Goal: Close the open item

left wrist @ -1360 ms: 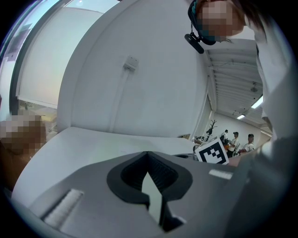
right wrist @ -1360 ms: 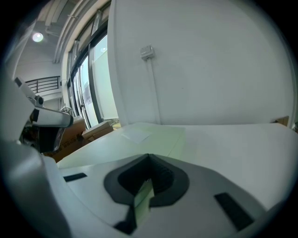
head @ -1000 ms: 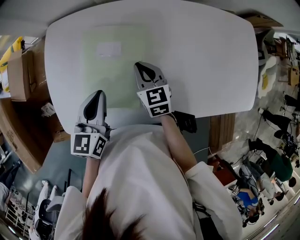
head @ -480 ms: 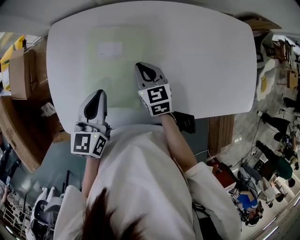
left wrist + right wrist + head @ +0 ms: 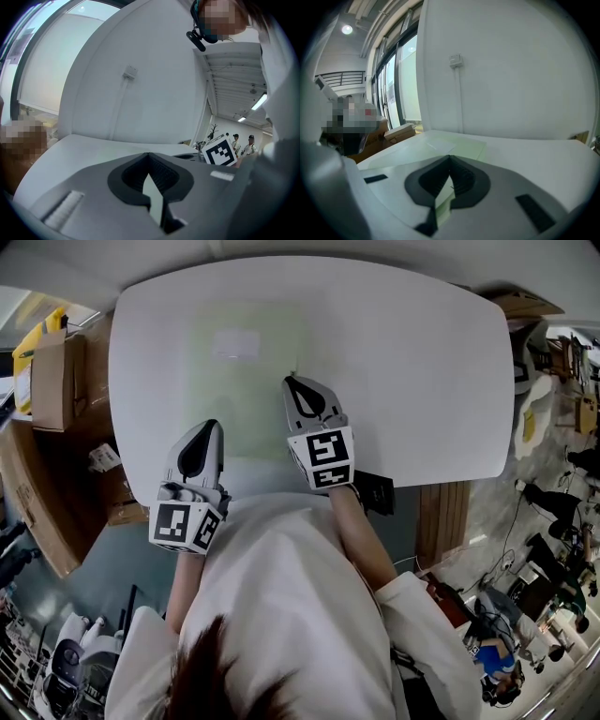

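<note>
A white table (image 5: 422,362) carries a pale green mat (image 5: 246,390) with a small white patch (image 5: 236,343) near its far end. No open item shows in any view. My left gripper (image 5: 204,427) hovers at the table's near edge, left of the mat, its jaws shut on nothing. My right gripper (image 5: 295,381) is over the mat's right side, also shut with nothing between its jaws. In the left gripper view the closed tips of the left gripper (image 5: 149,155) point across the bare tabletop. The right gripper (image 5: 450,158) points over the green mat (image 5: 459,145).
Cardboard boxes (image 5: 56,381) stand on the floor left of the table. A black object (image 5: 377,491) sits below the near table edge by my right arm, beside a wooden cabinet (image 5: 442,514). A white wall with a cable socket (image 5: 455,59) rises behind the table.
The head view has shifted, so table and grippers sit slightly lower and further right in the picture. Both grippers stay shut and keep about the same places over the table.
</note>
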A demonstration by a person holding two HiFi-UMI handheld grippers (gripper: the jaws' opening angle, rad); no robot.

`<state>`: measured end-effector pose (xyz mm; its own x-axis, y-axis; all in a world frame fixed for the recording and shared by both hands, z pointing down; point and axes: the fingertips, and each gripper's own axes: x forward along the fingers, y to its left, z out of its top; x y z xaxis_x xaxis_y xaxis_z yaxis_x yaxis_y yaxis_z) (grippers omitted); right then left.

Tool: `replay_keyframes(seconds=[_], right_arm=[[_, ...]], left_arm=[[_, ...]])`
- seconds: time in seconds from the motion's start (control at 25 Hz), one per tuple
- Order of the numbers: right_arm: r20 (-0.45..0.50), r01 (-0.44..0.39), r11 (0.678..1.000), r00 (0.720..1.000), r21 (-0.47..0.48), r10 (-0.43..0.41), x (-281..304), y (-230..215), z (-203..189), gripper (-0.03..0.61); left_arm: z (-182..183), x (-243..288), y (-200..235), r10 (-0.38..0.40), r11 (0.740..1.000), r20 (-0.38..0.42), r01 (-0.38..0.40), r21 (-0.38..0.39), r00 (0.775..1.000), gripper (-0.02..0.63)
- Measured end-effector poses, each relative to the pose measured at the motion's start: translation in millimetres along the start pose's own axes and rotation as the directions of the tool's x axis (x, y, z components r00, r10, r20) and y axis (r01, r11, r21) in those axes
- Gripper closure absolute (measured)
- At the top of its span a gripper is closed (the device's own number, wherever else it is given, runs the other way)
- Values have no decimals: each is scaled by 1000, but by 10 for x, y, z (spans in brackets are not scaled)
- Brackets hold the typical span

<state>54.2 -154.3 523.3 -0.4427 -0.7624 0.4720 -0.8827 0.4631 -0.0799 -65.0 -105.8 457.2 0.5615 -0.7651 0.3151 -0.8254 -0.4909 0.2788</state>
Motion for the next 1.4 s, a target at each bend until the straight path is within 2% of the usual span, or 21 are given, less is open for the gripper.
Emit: replay_keyframes(seconds=[0.4,0.56,0.72,0.88,1.12,1.4], right_arm=[[99,15,1000,995,14,-16,-408,99,304,575],[184,26,1000,983,5,-26,-770,157,591,575],[256,41,999,966,3,-40,-1133,239,830,574],[293,22,999,956,-33,-11,-1398,430,987,574],[278,-1,999,960,-35,10,-1551,711,858,574],[291,-6,999,957,-51,21,-1578,819,801,574]], left_arm=[[79,-110,-80,-7,1000,43,6,28,999,606],[236,-196,-109,14,998,55,-18,62,998,604],[459,-303,-186,-6,995,87,-2,96,996,604],[626,-454,-260,-8,995,129,-4,99,992,604],[667,-642,-355,4,998,168,-14,62,986,604],[694,-679,-500,-26,996,188,9,89,982,604]])
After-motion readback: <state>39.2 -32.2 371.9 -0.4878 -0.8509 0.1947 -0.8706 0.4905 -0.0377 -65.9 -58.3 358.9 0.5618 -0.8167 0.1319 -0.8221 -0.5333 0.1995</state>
